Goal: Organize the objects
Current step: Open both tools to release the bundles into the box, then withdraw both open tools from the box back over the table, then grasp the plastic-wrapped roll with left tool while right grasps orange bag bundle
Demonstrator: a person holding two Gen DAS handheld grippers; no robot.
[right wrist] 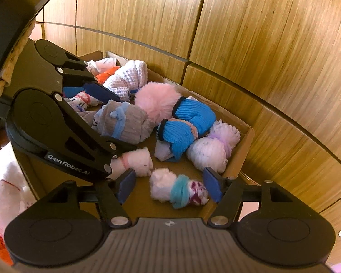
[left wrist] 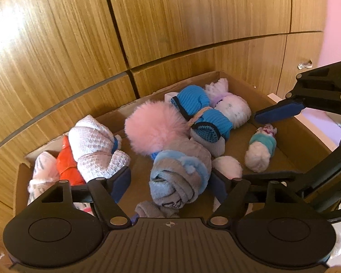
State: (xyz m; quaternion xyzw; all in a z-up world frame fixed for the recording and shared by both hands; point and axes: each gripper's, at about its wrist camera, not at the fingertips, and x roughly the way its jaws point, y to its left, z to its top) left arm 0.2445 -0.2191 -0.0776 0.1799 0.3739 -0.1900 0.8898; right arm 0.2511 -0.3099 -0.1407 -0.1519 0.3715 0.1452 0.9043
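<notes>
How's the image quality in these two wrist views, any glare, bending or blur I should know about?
Left wrist view: blown-out glare on the wooden cabinet panels at upper left; fisheye bows their seams; the brown cardboard box and its sock bundles are fairly sharp. Right wrist view: glare at top centre, overexposed white lower left, the same curving.

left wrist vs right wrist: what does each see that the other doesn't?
Left wrist only: the pink-and-white striped bundle at the box's far left, a pink wall at right, and the left claw open around the grey-blue sock roll.

Right wrist only: the left claw's "GenRobot.AI" lettering, and the right claw open around the white-teal bundle.

Both: the cardboard box, pink fluffy ball, bright blue knit roll, white knit bundle, wooden panels.
</notes>
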